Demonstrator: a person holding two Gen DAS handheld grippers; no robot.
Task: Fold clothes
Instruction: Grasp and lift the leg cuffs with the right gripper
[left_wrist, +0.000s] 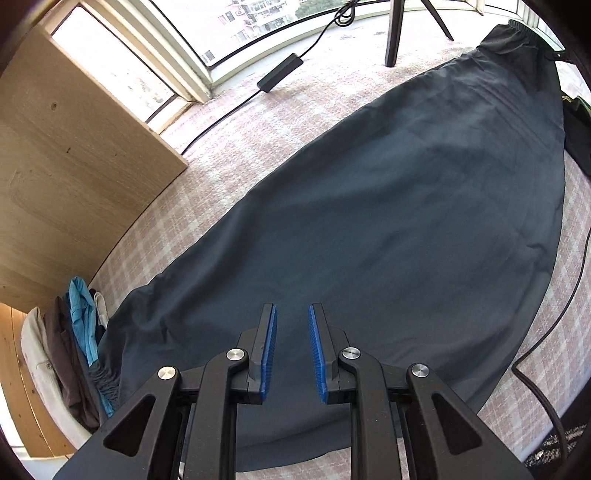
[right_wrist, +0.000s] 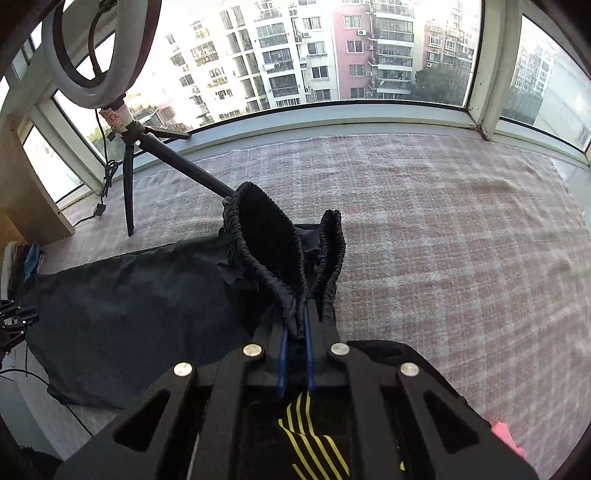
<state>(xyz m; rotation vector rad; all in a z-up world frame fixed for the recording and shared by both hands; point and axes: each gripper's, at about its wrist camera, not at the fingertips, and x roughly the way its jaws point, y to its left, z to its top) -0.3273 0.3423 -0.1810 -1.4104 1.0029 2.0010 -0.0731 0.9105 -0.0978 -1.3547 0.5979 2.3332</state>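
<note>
A dark slate-blue garment (left_wrist: 406, 221) of thin, matte, softly creased cloth lies spread flat over a pink-and-white plaid blanket (right_wrist: 443, 240) with a nubbly towel-like weave. Its gathered elastic waistband (right_wrist: 258, 236) is ribbed and puckered (it stands up in two loops) where the right gripper (right_wrist: 295, 325) lifts it off the blanket.

Around it: a pale wooden panel (left_wrist: 74, 166) on the left, a heap of folded clothes (left_wrist: 74, 350) in cream, brown and turquoise just beside the garment's near end, a black power brick (left_wrist: 279, 72) with its cable trailing across the blanket, and a ring light (right_wrist: 96, 55) on a black tripod (right_wrist: 147, 155) whose leg runs close behind the raised waistband. Tall windows curve behind everything.

The left gripper (left_wrist: 291, 343) hangs tilted steeply down above the garment's near end, its blue ridged pads (left_wrist: 269, 350) parted and nothing between them. The right gripper, also angled downward, is clenched on the waistband, bunched fabric pinched between its blue pads.
</note>
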